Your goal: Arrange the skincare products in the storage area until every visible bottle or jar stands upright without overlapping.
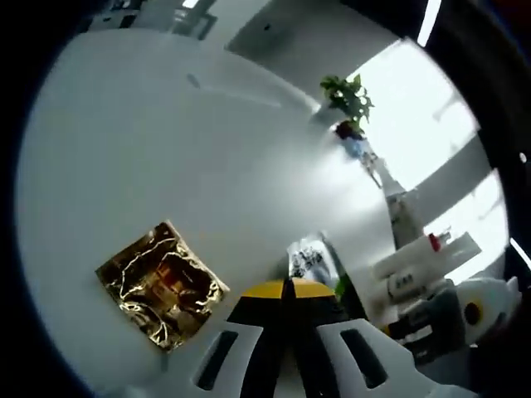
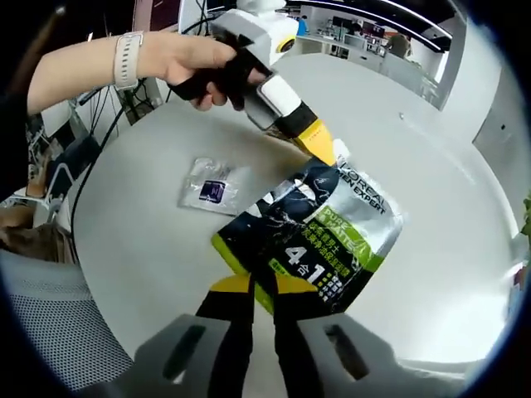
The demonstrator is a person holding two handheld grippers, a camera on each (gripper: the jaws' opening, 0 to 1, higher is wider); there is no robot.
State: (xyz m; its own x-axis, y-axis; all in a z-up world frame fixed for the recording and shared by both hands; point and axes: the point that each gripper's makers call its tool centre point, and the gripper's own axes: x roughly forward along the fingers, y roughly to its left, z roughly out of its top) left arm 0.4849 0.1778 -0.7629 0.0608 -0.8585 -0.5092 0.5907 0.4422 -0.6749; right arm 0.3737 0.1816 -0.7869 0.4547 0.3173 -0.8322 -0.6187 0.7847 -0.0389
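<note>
Both hand-held grippers pinch the same thing: a glossy dark pouch with a lime-green and silver label and large "4" and "1" print (image 2: 319,236). The right hand-held gripper (image 2: 264,286), yellow-tipped with black jaws, is clamped on the pouch's lower edge, while the left hand-held gripper (image 2: 325,149), held by a person's hand (image 2: 195,62) wearing a pale wristband, grips its upper corner. The pouch hangs stretched between them above the round white tabletop (image 2: 431,149). A small clear sachet with a dark square label (image 2: 211,189) lies flat on the tabletop near the pouch. In the left gripper view, the left hand-held gripper's (image 1: 286,290) jaws are closed on the pouch's edge (image 1: 311,261). A crinkled gold foil packet (image 1: 162,286) lies flat on the tabletop (image 1: 166,149). White tubes and bottles (image 1: 415,269) cluster at the tabletop's edge, beside a small green potted plant (image 1: 348,99).
</note>
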